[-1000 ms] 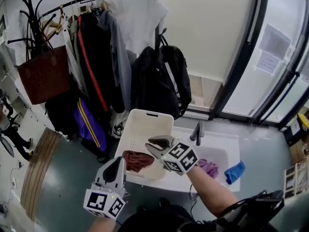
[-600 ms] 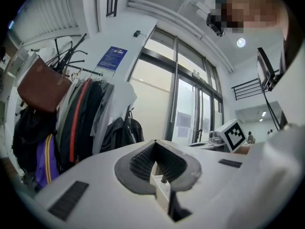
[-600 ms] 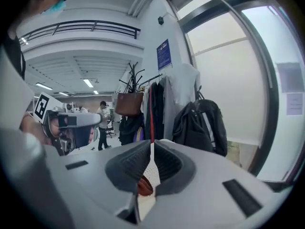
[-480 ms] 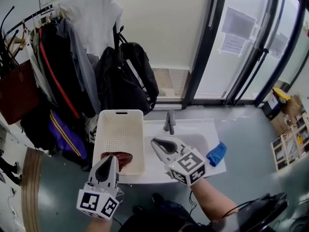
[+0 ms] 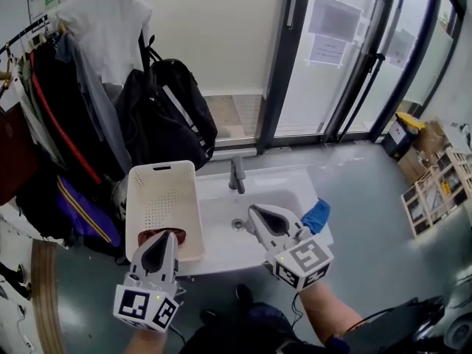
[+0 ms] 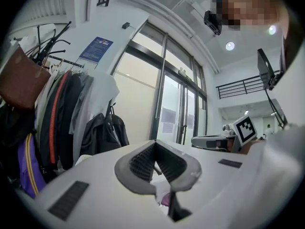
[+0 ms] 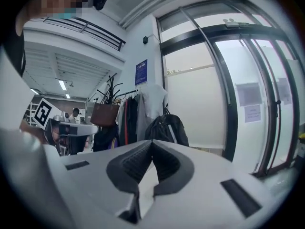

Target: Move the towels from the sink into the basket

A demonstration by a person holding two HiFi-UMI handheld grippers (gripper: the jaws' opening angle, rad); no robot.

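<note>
A white perforated basket stands left of the white sink, with a dark red towel lying at its near end. A blue towel lies on the sink's right edge. My left gripper hovers over the basket's near end, covering part of the red towel; it is shut and holds nothing. My right gripper hangs over the sink basin, also shut and holding nothing. The basin under it is mostly hidden.
A grey faucet rises at the sink's back, with the drain just in front. Coats and a black backpack hang on a rack behind the basket. Glass doors stand beyond, and boxes sit on the floor at the right.
My right gripper has moved from above the basket and the red towel to above the sink, and its jaws have shut. A purple towel seen earlier in the sink is now hidden.
</note>
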